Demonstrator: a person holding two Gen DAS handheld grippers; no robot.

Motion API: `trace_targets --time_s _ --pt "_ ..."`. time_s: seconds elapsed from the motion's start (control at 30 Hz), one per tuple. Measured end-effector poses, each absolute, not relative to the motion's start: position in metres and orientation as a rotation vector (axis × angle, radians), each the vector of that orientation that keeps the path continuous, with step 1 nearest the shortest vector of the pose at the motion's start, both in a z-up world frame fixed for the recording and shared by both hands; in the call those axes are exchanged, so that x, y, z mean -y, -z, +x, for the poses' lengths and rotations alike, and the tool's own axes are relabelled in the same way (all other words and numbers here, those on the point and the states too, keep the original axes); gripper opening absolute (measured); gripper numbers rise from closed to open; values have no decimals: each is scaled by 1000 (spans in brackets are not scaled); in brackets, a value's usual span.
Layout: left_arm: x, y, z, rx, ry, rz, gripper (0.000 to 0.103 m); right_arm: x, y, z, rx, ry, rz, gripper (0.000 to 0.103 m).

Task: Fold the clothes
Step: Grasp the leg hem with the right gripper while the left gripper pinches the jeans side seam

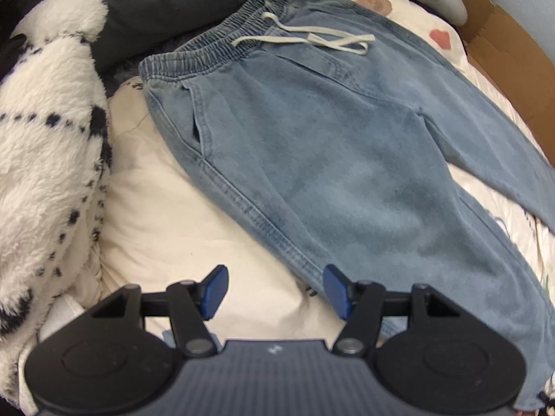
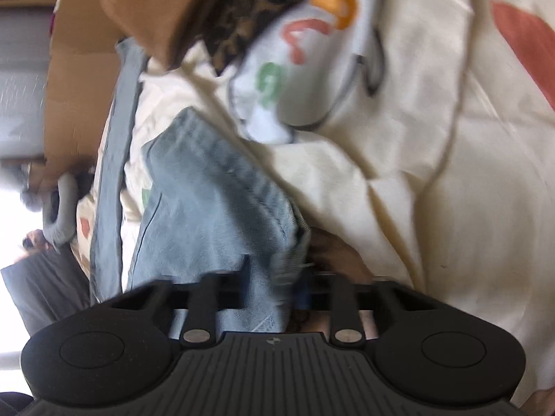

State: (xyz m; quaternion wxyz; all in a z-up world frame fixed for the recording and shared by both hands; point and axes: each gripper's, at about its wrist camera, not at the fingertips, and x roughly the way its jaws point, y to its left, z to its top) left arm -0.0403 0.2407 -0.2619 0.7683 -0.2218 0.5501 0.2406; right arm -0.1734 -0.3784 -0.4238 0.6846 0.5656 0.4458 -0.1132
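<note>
a pair of light blue jeans (image 1: 312,145) lies spread flat on a bed covered with a cream sheet (image 1: 166,222). the elastic waistband with its white drawstring (image 1: 305,36) lies toward the far edge of the bed, and the legs run toward the near right. a fluffy white blanket with black spots (image 1: 45,145) lies bunched along the left edge of the bed, just beside the jeans, and a dark pillow (image 1: 156,3) sits at the far side, behind the waistband. brown cardboard (image 1: 503,55) stands along the right edge of the bed.

the left gripper (image 1: 275,291) hangs over the sheet, right at the near side seam of the jeans, its jaws apart with nothing between them; one blue pad sits over the sheet, the other over the edge of the denim.

the right gripper (image 2: 274,287) has its jaws drawn together on a bunched fold of the jeans' hem (image 2: 222,208), denim spilling up between the fingers. the view is blurred. a white cloth with coloured letters (image 2: 305,62) lies on the sheet beyond the hem.
</note>
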Motion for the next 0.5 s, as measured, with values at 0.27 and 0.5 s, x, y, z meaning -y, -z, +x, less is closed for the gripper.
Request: trace_targets --time_s 0.27,0.5 --pt "-263 276 -40 -1119 -590 -564 62 375 369 -167 -1073 255 1109 9" --pt "-292 300 -40 -1060 -666 -668 54 364 320 -168 -1095 229 994 9"
